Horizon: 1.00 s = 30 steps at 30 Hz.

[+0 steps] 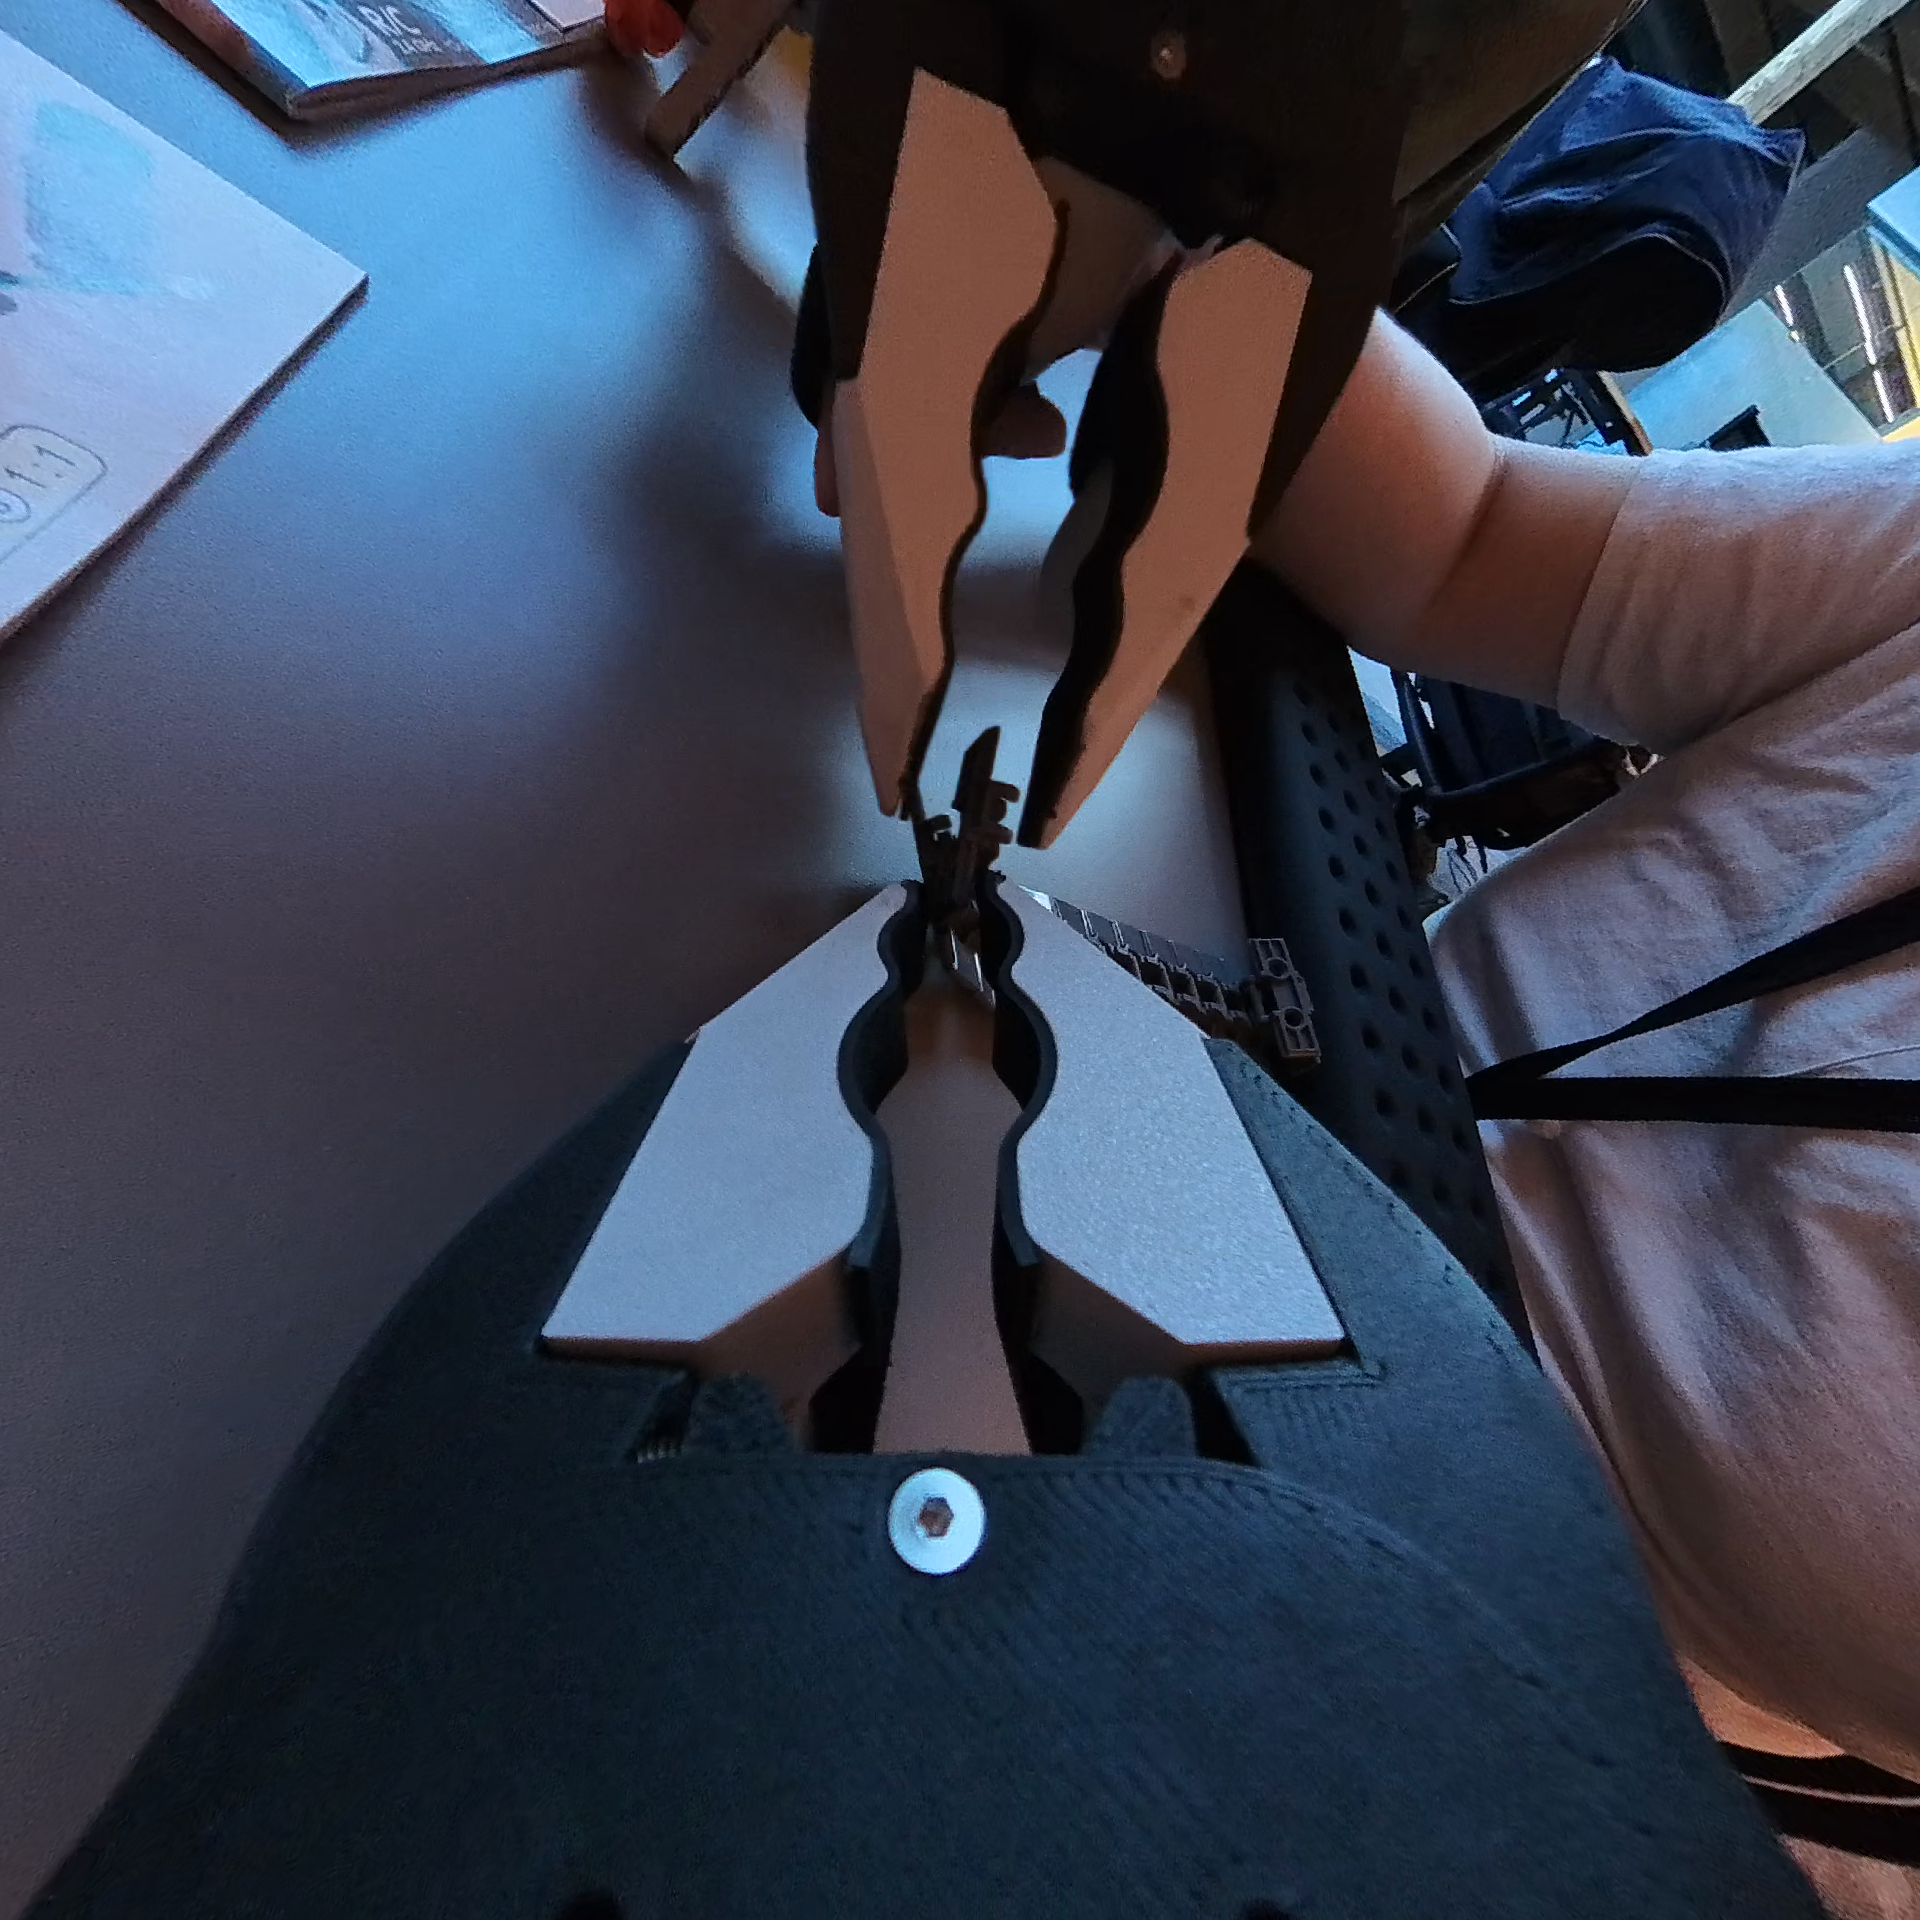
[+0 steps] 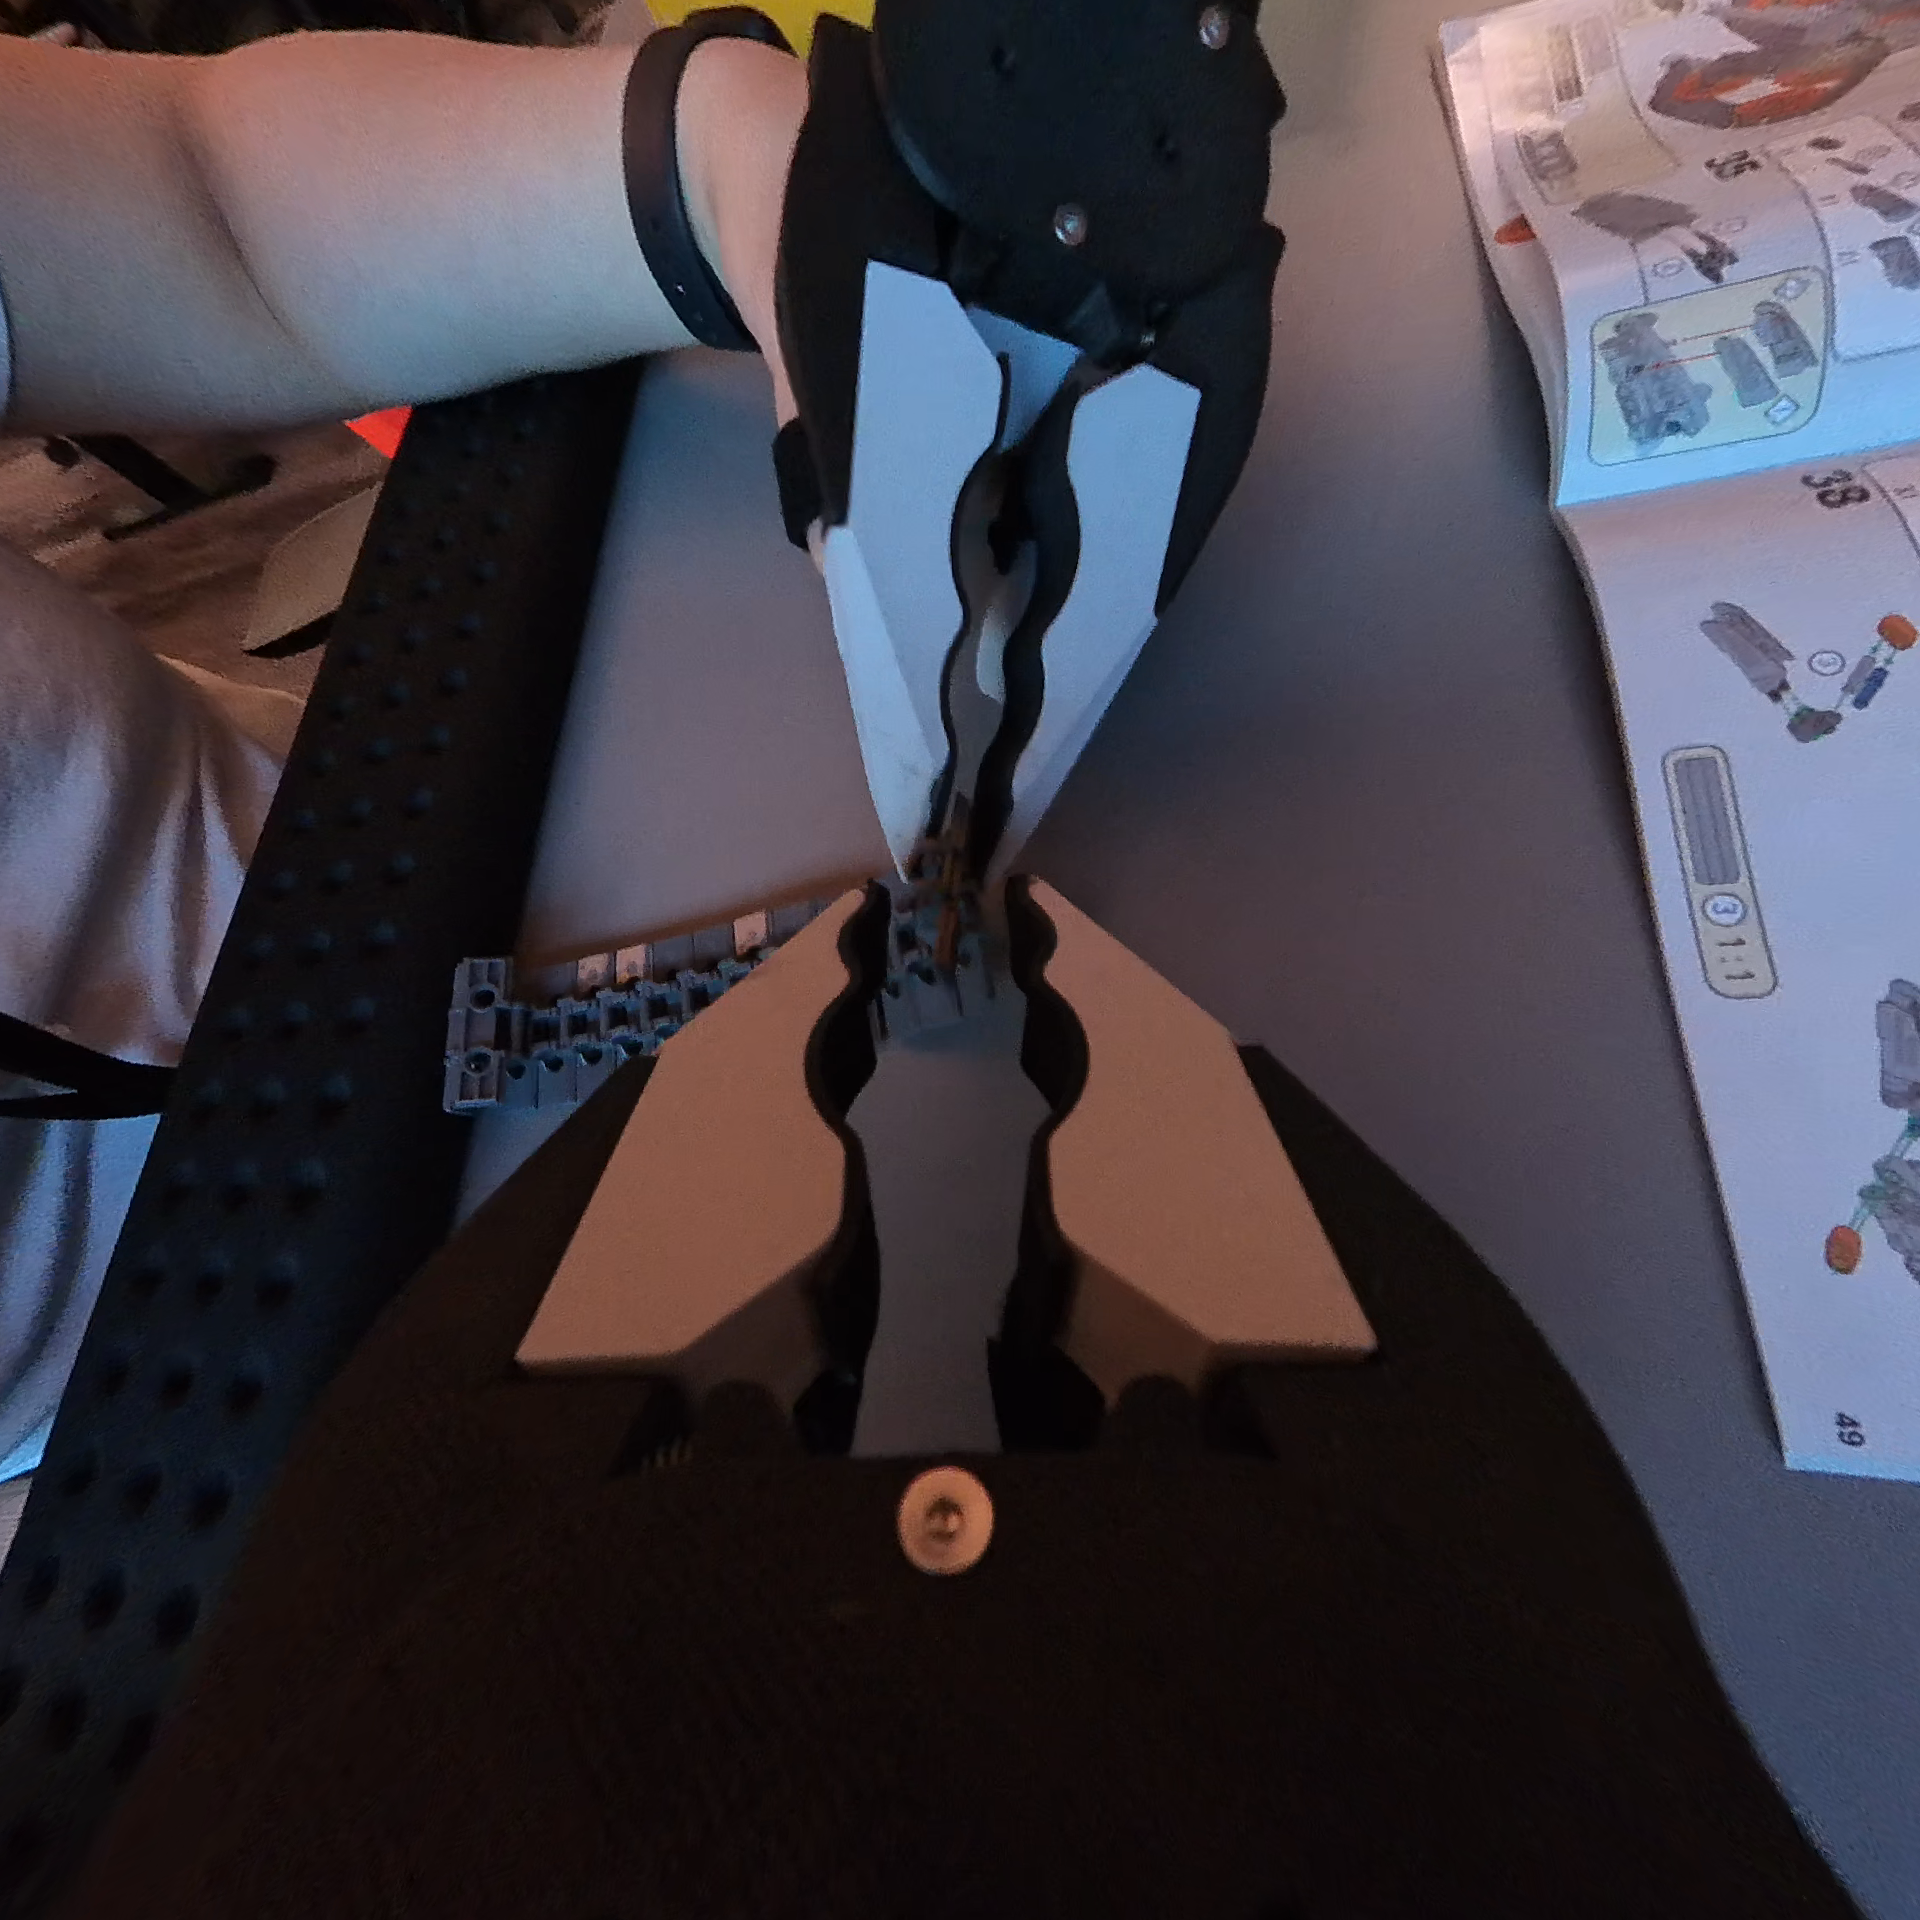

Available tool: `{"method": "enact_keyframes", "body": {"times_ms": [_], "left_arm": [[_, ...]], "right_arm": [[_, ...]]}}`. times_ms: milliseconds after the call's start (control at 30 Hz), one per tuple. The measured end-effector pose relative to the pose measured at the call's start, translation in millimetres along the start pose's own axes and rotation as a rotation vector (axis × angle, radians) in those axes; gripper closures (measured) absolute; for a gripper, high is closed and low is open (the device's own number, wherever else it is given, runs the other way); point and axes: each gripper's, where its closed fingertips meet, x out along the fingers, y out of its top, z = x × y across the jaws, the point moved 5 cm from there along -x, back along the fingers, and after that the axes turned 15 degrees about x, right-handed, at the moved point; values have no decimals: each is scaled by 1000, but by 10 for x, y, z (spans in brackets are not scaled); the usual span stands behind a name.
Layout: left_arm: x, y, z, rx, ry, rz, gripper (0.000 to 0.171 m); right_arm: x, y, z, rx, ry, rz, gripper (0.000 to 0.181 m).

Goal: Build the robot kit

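Observation:
A grey tread chain of small plastic links lies on the grey table, and its near end rises between both grippers. My right gripper is shut on that end link. My left gripper meets it tip to tip and is shut on a small dark link piece joined to the same end. In the left wrist view the right gripper comes down from above around this piece, and the chain trails off to the right. In the right wrist view the left gripper comes in from above.
A black studded baseplate lies along the table edge by the person's shirt and also shows in the left wrist view. An open instruction booklet lies to the right. Another booklet and a small orange part lie farther off. Less than 4 cm separates the two grippers' tips. Both grippers' tips are roughly 20 centimetres from the black studded baseplate. Seen from the left wrist view as well.

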Motion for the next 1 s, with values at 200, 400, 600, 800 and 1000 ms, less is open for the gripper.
{"method": "enact_keyframes", "body": {"times_ms": [200, 400, 600, 800, 1000], "left_arm": [[6, -2, -3, 10, 17, -7, 164], [5, 0, 3, 23, 23, -7, 164], [4, 4, 19, 37, 23, -7, 165], [33, -18, 33, 67, 44, -45, 165], [78, -59, 43, 121, 88, -109, 169]], "right_arm": [[32, -88, 34, 75, 40, -58, 162], [22, -96, 108, 266, 155, -23, 155], [31, -93, 96, 354, 244, -19, 161], [35, -121, 126, 458, 325, -18, 161], [54, -151, 154, 413, 291, -35, 172]]}}
